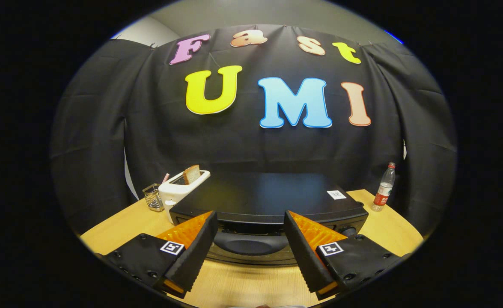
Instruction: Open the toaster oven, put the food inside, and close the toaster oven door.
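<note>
A black toaster oven (272, 194) stands on the wooden table (118, 226), seen from just above its front. Its door is shut, and the curved door handle (251, 244) lies across the top of the door. My gripper (251, 220) is open, its two fingers spread wide on either side of that handle, with the fingertips close to the oven's top front edge. Nothing is held between the fingers. No loose food is visible on the table near the oven.
A white pop-up toaster (180, 187) with a slice of bread (191, 174) sticking up stands behind the oven's left corner. A small wire basket (153, 197) sits left of it. A plastic bottle (384, 187) stands at the right rear of the table.
</note>
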